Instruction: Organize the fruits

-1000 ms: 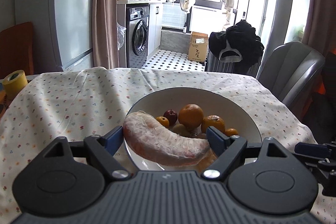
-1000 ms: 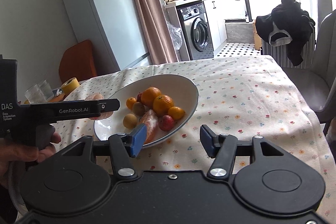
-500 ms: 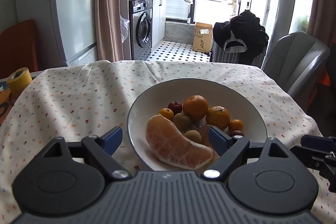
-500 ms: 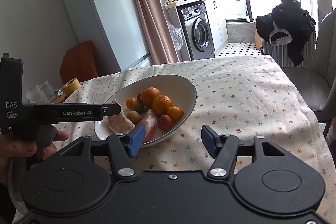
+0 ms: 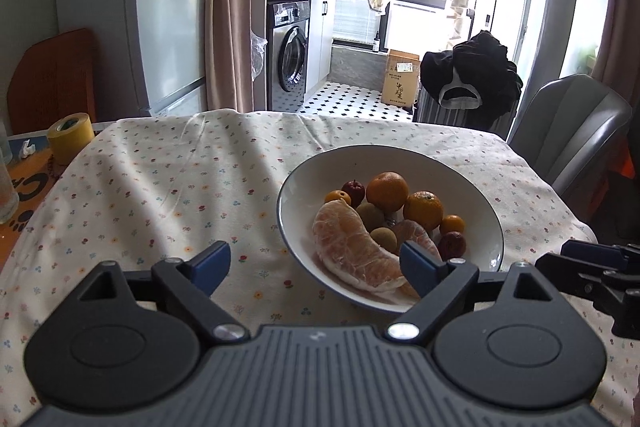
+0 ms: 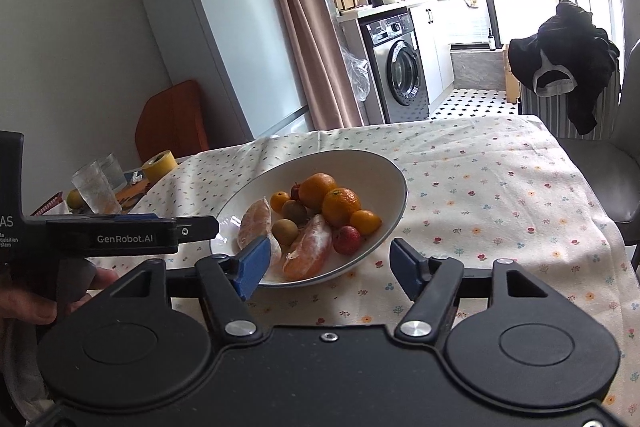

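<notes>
Both tools stood empty at the near edge of the table: left gripper [image 5: 314, 263] with its blue tips spread wide, right gripper [image 6: 326, 261] likewise spread, neither pinching anything. The fruit sat gathered in the white bowl [image 5: 476, 195] right of centre on the flowered tablecloth [image 5: 160, 179]: two peeled pomelo segments [image 5: 352, 247] nearest, oranges [image 5: 387, 190] and small fruit behind. Judged risk: the bowl lay close to both grippers, so a careless sweep could clip its near rim, tip it, and send the round fruit rolling.
</notes>
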`<control>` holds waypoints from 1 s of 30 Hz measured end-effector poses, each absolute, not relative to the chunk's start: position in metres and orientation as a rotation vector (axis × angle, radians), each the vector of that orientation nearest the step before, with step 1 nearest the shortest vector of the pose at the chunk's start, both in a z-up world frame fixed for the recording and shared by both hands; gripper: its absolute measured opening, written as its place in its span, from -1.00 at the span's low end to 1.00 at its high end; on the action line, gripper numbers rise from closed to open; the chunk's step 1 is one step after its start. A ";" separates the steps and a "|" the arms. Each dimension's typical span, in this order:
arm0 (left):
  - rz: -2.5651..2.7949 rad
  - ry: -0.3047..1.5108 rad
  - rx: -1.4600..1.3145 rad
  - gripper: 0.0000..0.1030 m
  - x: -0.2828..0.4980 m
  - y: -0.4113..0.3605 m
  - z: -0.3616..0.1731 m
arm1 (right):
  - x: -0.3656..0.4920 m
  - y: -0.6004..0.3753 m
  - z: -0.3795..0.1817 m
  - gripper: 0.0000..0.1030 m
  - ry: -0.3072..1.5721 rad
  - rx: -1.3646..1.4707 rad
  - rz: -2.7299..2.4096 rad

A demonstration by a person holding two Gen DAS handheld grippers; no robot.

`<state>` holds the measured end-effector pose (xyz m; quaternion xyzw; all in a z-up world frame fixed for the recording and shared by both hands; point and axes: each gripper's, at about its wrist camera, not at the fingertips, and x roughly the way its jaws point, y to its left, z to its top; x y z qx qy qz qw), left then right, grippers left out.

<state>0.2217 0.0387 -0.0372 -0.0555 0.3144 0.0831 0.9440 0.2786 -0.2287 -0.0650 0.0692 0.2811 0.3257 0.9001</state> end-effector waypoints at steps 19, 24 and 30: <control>0.184 0.616 -0.160 0.95 0.160 0.031 -0.021 | 0.237 -0.240 -0.042 0.95 0.525 0.122 0.663; 0.212 0.583 -0.191 1.00 0.134 0.031 -0.011 | 0.223 -0.244 -0.032 1.00 0.506 0.117 0.674; 0.210 0.561 -0.217 1.00 0.104 0.033 -0.003 | 0.202 -0.247 -0.019 1.00 0.476 0.093 0.680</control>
